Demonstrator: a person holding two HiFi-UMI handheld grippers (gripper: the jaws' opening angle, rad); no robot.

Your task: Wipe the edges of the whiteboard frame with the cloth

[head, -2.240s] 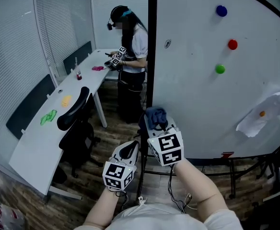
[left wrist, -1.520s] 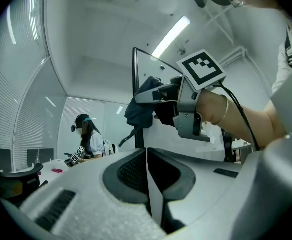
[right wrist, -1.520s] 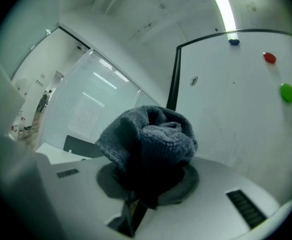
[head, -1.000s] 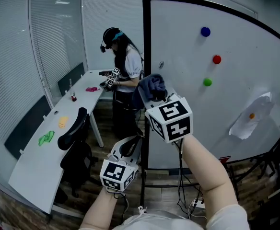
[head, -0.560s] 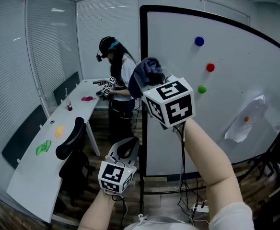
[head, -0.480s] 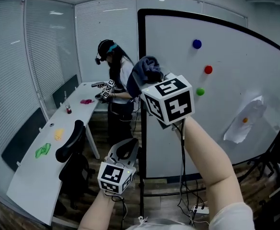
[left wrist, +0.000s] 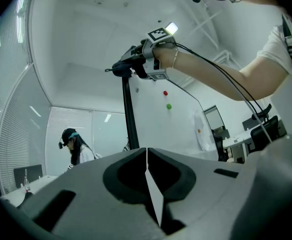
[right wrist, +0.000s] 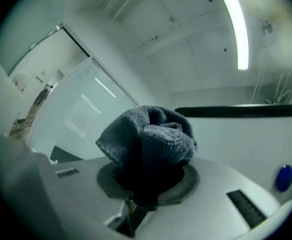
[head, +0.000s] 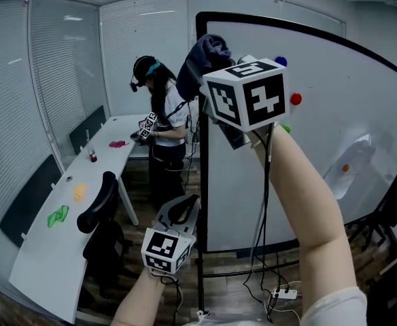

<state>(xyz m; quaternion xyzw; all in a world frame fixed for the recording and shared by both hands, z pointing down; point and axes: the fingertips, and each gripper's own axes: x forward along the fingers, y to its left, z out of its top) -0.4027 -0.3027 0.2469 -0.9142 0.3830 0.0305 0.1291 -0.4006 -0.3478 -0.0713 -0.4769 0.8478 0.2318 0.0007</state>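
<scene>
A glass-walled office holds a long white desk (head: 56, 243), where another person (head: 159, 114) stands, and a whiteboard (head: 334, 114) on a stand. The right gripper (right wrist: 146, 184) is raised, its jaws clamped on a bunched grey-blue cloth (head: 209, 51). The cloth sits by the upper left corner of the black whiteboard frame (head: 202, 155); contact is unclear. The left gripper (left wrist: 147, 184) hangs low, jaws together and empty.
</scene>
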